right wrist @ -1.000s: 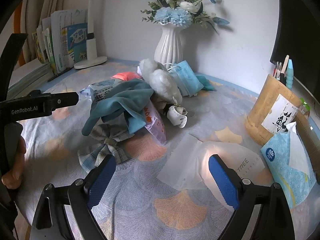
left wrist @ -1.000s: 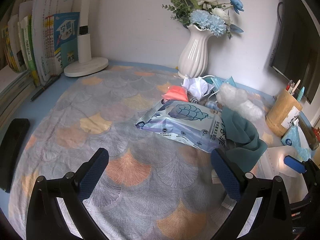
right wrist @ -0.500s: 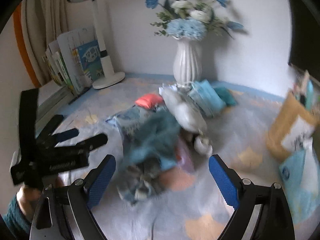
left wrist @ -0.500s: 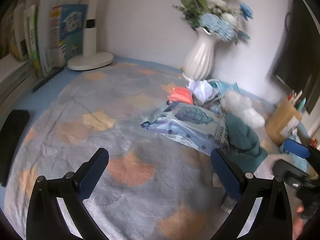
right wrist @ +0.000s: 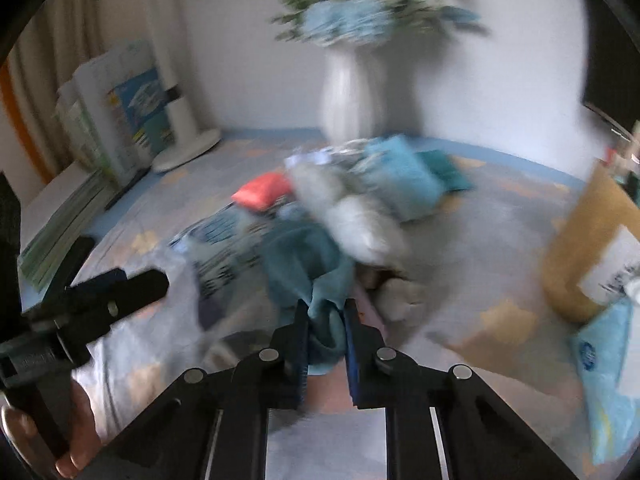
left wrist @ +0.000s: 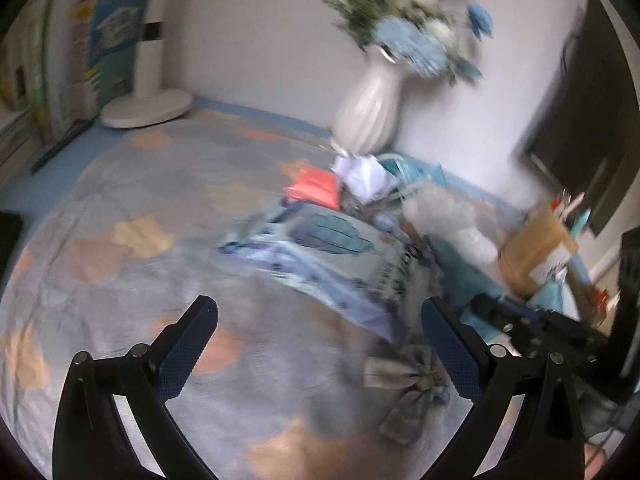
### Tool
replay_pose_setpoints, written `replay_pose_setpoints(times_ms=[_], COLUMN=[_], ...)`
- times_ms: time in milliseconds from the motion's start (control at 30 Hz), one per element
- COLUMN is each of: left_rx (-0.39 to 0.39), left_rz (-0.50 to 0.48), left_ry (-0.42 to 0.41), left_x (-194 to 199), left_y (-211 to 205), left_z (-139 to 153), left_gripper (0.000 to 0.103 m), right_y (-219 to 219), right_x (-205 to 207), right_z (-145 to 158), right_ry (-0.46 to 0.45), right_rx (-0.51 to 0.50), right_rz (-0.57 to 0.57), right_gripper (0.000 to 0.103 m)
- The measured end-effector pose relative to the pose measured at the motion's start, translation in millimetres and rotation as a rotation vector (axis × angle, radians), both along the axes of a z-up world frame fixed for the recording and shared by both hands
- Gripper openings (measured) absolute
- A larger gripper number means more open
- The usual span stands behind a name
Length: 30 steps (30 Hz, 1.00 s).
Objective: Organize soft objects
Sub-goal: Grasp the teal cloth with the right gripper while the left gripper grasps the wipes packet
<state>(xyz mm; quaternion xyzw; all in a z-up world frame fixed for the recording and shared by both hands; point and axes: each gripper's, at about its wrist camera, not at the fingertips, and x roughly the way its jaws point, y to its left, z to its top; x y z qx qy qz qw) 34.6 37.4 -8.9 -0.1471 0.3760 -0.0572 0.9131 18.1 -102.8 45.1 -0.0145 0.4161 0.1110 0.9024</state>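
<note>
- the right gripper (right wrist: pixel 325 312) has its jaws drawn close together, pinching a fold of the teal cloth (right wrist: pixel 308 264) between the blue pads (right wrist: pixel 301 344).
- the teal cloth lies on the near side of the pile of soft things, draped over the printed wipes pack (right wrist: pixel 224 240), near the middle of the patterned table cover (right wrist: pixel 480 240).
- the left gripper (left wrist: pixel 320 320) is spread wide with nothing between its fingers, hanging above bare cover just near of the wipes pack (left wrist: pixel 320 252).
- in the left wrist view a grey plaid bow (left wrist: pixel 408 384) lies on the cover beside that gripper's right finger.
- farther back in the pile sit a coral pouch (right wrist: pixel 262 192), a white fluffy toy (right wrist: pixel 352 220) and a light blue face mask pack (right wrist: pixel 400 176).
- a white vase (right wrist: pixel 352 96) of blue flowers stands at the far wall; a tan pen holder (right wrist: pixel 592 248) stands at the right.
- both views are blurred, so fine detail is lost.
</note>
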Motion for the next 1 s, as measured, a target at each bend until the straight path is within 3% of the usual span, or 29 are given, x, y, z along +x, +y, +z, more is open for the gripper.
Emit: replay_pose_setpoints(times_ms=[167, 300, 400, 567, 700, 867, 1000], left_rx=[0.144, 0.158, 0.163, 0.291, 0.312, 0.355, 0.292], left_rz=[-0.047, -0.066, -0.079, -0.076, -0.045, 0.040, 0.095], left_ry=[0.058, 0.095, 0.062, 0.050, 0.051, 0.103, 0.151], left_x=[26, 33, 27, 41, 35, 12, -11], left_y=[-35, -40, -44, -56, -33, 16, 58], left_z=[-8, -14, -9, -4, -1, -7, -8], left_gripper=[0.102, 0.102, 0.102, 0.102, 0.090, 0.089, 0.088], right_y=[-24, -15, -9, -8, -15, -17, -13], right_x=[-3, -10, -13, -14, -16, -15, -17], right_z=[0, 4, 3, 0, 4, 2, 2], right_ry=[0.028, 0.008, 0.007, 0.014, 0.006, 0.029, 0.030], right_rx=[0.054, 0.059, 0.053, 0.052, 0.053, 0.082, 0.092], right_rz=[-0.041, 0.006, 0.029, 0.024, 0.009, 0.005, 0.010], right_gripper=[0.014, 0.014, 0.014, 0.014, 0.015, 0.015, 0.015])
